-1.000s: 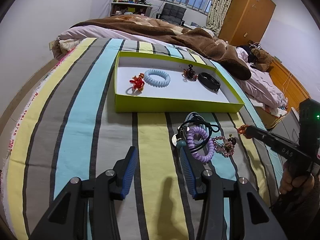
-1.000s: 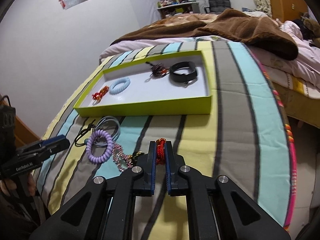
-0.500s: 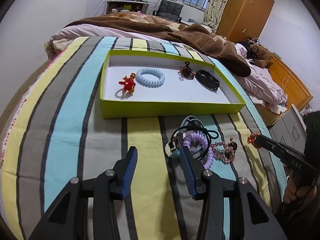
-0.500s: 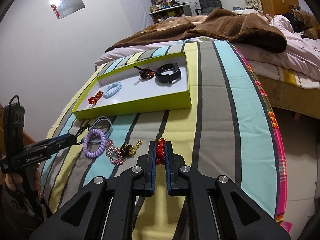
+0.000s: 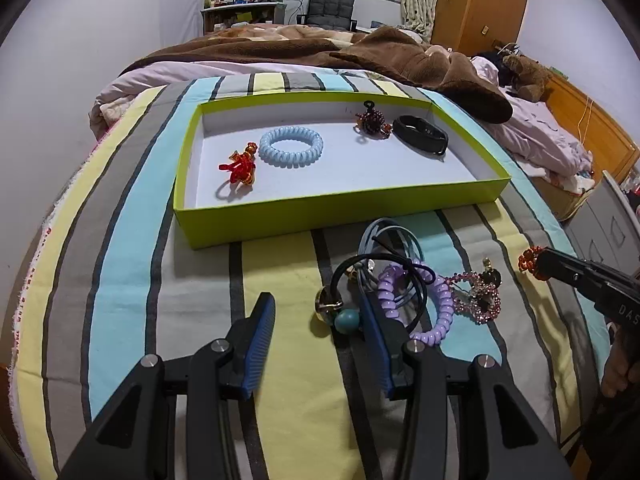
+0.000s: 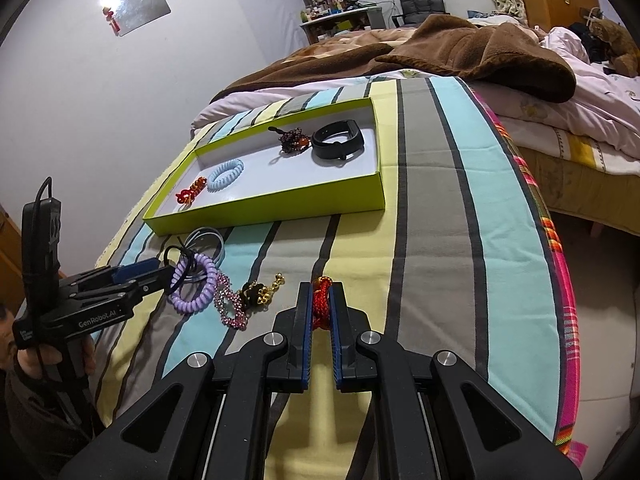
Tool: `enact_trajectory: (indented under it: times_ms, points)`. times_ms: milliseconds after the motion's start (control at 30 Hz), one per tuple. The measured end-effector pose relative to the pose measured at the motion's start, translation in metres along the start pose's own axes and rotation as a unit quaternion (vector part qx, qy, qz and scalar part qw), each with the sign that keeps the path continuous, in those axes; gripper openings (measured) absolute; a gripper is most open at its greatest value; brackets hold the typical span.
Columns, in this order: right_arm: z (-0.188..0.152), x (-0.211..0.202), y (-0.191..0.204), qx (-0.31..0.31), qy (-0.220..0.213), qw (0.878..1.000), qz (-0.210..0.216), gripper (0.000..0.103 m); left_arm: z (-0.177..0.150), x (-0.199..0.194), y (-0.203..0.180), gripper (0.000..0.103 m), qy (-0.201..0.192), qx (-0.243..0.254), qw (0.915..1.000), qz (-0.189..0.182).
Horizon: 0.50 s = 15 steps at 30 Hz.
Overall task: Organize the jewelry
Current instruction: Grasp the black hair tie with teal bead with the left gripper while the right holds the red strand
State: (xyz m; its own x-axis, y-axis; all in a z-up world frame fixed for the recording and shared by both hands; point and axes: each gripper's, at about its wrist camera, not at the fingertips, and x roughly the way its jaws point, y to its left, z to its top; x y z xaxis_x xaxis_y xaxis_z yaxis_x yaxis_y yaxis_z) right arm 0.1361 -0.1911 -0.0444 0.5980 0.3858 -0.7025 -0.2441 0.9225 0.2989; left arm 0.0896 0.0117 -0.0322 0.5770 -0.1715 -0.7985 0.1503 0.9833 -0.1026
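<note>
midway through, four pieces lay in the tray [image 5: 320,216] at upper centre; a tangled pile [image 5: 416,300] waited below it. right gripper [image 6: 320,304] pinched a red charm [image 6: 321,300]; left gripper [image 5: 318,316] hung spread beside the pile.

left claw [image 5: 316,312] shifted right — onto the purple coil tie [image 5: 434,312]

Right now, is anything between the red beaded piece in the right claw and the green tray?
Nothing visible. The right claw grips the red beaded piece, and bare striped bedspread runs to the green tray. The loose jewelry pile lies off to the side.
</note>
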Motion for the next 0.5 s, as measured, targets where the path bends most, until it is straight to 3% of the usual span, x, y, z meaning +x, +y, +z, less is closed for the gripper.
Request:
enact_trajectory:
  times_ms: [67,200,400,500]
  points:
    - [0.0001,0.0001,-0.0001,0.001,-0.001,1.000,0.000,0.008,0.0000,0.0005,-0.0006,0.045,-0.001,0.000,1.0000,0.004]
    - [0.0002,0.0003,0.0000,0.000,-0.002,1.000,-0.001,0.008,-0.0001,0.0009,0.0010,0.030,-0.007,-0.001,0.9998,0.019]
    - [-0.0003,-0.0005,-0.0001,0.003,-0.001,1.000,-0.001,0.008,0.0013,0.0015,0.0071,0.017,-0.009,-0.007,0.9998,0.018]
    - [-0.0002,-0.0004,-0.0001,0.002,-0.001,1.000,-0.001,0.008,0.0016,0.0015,0.0067,0.015,-0.010,-0.004,0.9998,0.019]
